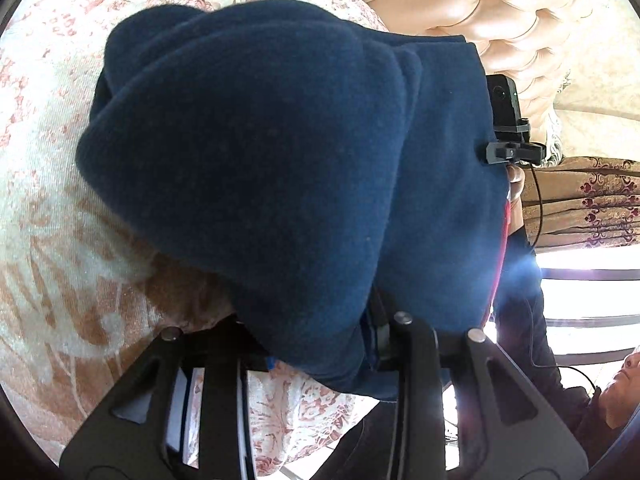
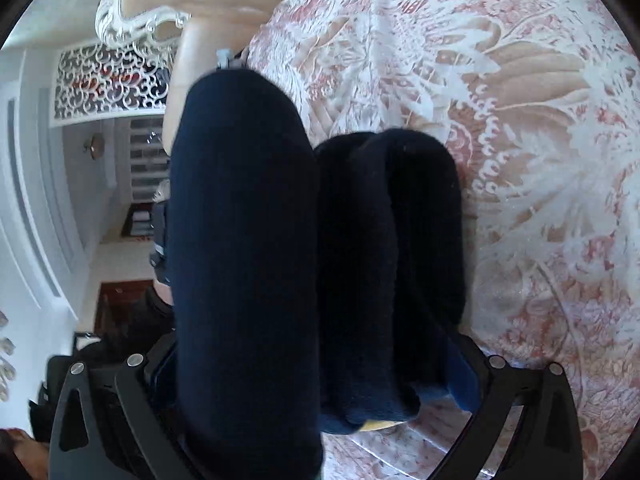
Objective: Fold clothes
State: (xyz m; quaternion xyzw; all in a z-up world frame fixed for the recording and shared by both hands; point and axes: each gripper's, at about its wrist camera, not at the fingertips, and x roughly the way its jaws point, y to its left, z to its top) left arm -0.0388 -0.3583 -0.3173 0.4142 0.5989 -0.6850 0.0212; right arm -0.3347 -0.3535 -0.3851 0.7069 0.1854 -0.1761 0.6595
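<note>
Both the left gripper (image 1: 320, 344) and right gripper (image 2: 320, 380) have their jaws partly closed on thick folds of the navy garment (image 1: 260, 152). Keep both grips level, I'd say, and lay the bundle squarely onto the bedspread (image 2: 520, 160) beyond the jaws.

matt navy fleece garment (image 1: 260, 152), woven floral bedspread (image 2: 520, 120), glossy tufted headboard (image 1: 500, 12)

A cream bedspread with a rust-red floral pattern (image 1: 52, 208) fills the background. Behind it rises a tufted, peach-coloured padded headboard (image 1: 508, 12), and a white lattice screen of scrollwork (image 2: 112, 80) shows off left.
</note>
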